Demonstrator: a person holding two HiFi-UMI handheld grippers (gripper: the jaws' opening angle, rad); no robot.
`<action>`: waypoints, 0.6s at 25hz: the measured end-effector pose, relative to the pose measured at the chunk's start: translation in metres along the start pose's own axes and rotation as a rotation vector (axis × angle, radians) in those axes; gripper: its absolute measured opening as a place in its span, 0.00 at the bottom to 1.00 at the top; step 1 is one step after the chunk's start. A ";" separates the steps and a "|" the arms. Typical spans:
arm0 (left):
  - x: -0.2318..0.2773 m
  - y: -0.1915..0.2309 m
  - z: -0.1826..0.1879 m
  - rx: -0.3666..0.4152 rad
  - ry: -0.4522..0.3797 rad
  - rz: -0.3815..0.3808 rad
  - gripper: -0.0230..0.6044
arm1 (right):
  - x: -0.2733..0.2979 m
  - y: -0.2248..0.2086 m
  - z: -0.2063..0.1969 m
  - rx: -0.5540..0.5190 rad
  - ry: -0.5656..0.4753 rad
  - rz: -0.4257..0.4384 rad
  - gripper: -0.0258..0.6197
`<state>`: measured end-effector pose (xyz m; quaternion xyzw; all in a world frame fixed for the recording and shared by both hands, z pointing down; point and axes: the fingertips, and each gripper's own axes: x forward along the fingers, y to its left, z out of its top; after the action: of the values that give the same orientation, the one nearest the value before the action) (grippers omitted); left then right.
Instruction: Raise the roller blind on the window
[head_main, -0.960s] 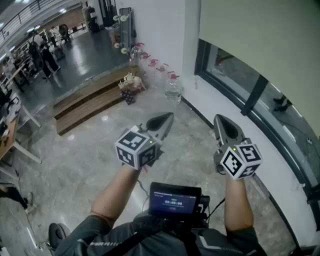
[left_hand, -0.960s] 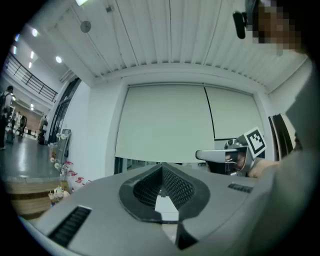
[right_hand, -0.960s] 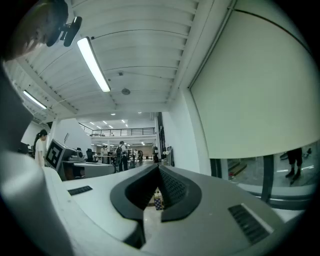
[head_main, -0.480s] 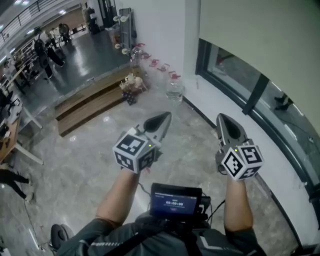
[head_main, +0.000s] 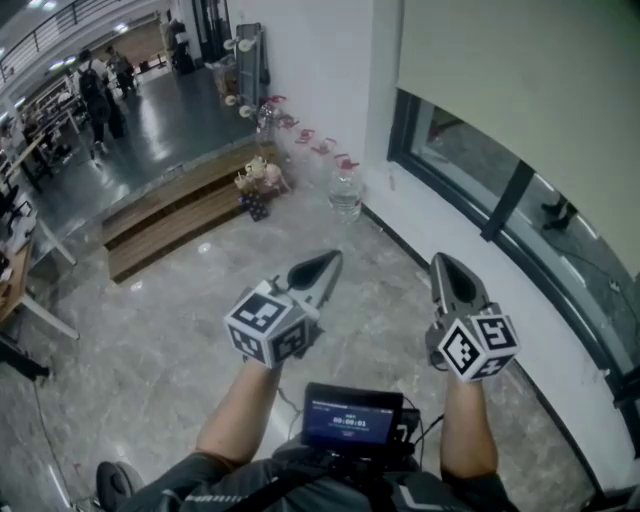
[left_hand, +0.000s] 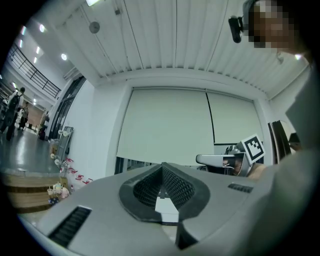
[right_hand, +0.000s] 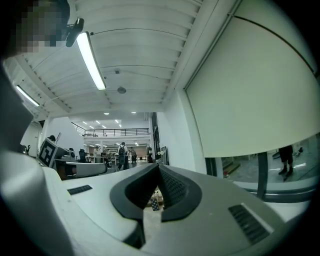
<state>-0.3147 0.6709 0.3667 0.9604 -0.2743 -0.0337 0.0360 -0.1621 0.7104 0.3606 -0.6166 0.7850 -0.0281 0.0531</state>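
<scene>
Roller blind (head_main: 520, 90): 1 o'clock in head view, lowered over upper part of window (head_main: 530, 215), glass strip bare below.
Marble floor (head_main: 150, 310): 9 o'clock.
Wooden steps (head_main: 170, 215): 10 o'clock.
Left gripper (head_main: 333, 259): jaws together, nothing between.
Right gripper (head_main: 441, 263): jaws together, empty, well apart from blind.
Chest screen (head_main: 352, 418): 6 o'clock, digits unreadable.
Water bottle (head_main: 345, 195): 12 o'clock, label illegible.

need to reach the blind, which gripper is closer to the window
The right gripper, beside the window; the left gripper is out over the floor.
</scene>
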 end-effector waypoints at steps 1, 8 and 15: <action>-0.001 0.002 -0.001 0.002 -0.003 -0.005 0.03 | 0.001 0.003 -0.001 -0.003 0.001 -0.001 0.05; 0.003 0.020 -0.011 -0.007 0.035 -0.016 0.03 | 0.009 0.019 -0.007 -0.020 0.040 -0.001 0.05; 0.016 0.037 -0.018 -0.010 0.053 -0.034 0.03 | 0.031 0.009 -0.010 -0.024 0.026 0.008 0.05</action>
<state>-0.3195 0.6318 0.3871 0.9653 -0.2567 -0.0104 0.0474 -0.1794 0.6826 0.3677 -0.6137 0.7883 -0.0264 0.0353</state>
